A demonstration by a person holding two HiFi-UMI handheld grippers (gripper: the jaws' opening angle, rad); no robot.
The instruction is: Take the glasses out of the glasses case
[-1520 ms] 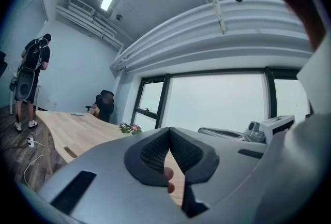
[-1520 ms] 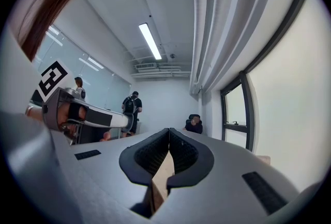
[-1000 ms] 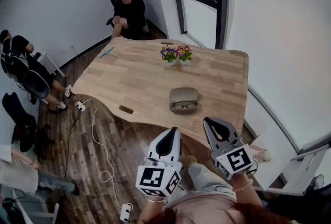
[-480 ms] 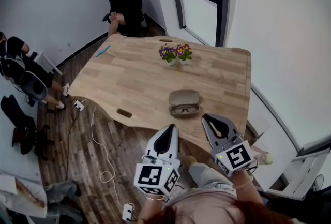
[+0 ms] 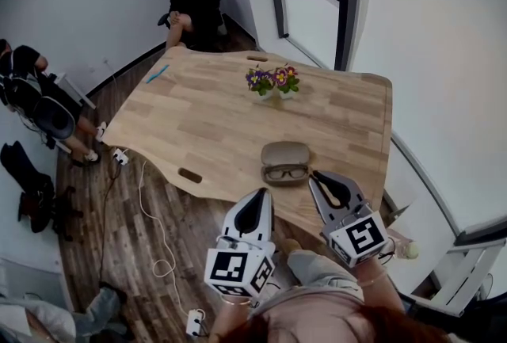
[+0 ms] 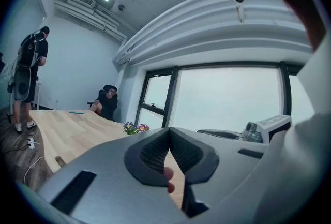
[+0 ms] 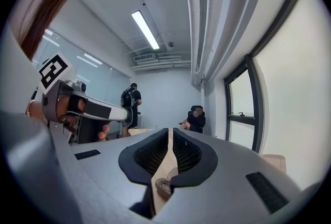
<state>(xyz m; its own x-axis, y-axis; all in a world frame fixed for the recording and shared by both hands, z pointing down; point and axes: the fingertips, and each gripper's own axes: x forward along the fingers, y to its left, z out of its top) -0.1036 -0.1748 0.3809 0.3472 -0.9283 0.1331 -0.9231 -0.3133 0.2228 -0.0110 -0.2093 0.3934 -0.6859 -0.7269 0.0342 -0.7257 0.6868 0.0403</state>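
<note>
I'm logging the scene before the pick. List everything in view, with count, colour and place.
table: one, light wood, mid-room
glasses case: one, tan, open, near the table's near edge
glasses: one pair, dark frame, inside the case
flowers: one bunch, purple and yellow, far side of the table
blue item: one, far left table corner, too small to identify
power strip: one, white, floor left of the table
seated person: one, dark clothes, far corner
left hand-held gripper: one, grey, short of the table edge, empty
right hand-held gripper: one, grey, beside the case, empty

Bright window daylight; strong fisheye bending at edges.
</note>
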